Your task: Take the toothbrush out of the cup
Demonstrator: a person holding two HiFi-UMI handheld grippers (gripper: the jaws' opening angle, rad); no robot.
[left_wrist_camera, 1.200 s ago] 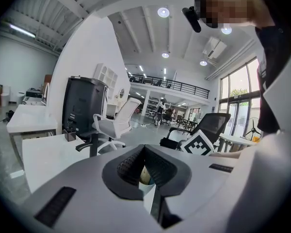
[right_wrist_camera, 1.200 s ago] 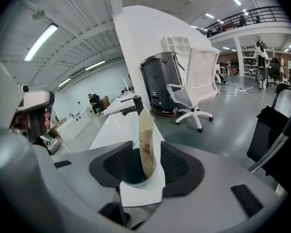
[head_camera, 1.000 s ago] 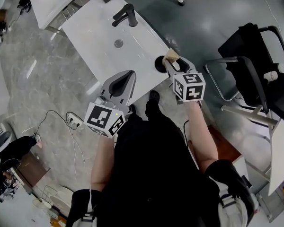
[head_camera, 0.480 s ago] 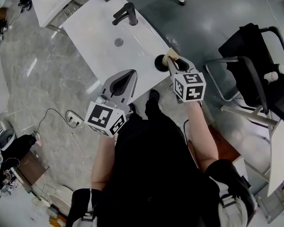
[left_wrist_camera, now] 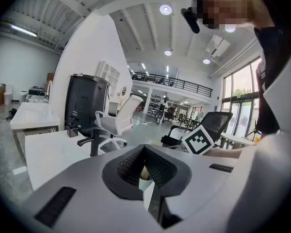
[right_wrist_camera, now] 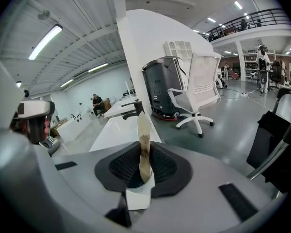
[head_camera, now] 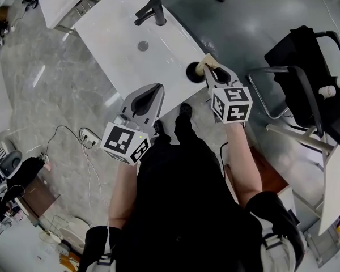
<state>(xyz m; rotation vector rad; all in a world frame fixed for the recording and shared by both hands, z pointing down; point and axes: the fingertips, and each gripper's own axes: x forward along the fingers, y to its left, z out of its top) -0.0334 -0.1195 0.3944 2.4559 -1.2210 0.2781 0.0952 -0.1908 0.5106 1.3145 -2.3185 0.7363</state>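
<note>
While the left gripper (head_camera: 149, 95) waits clenched and empty over the tabletop's (head_camera: 119, 35) near edge (kept clear of the work, it seems), the right gripper (head_camera: 207, 71) grasps the toothbrush (head_camera: 204, 63), which stands upright in the dark cup (head_camera: 191, 74) at the tabletop's near right corner. Its ribbed pads (right_wrist_camera: 162, 166) pinch the pale handle above the cup, apparently so the brush can be lifted straight out. A second earlier those jaws stood wide apart; they have just been closing, and the brush is not yet out.
</note>
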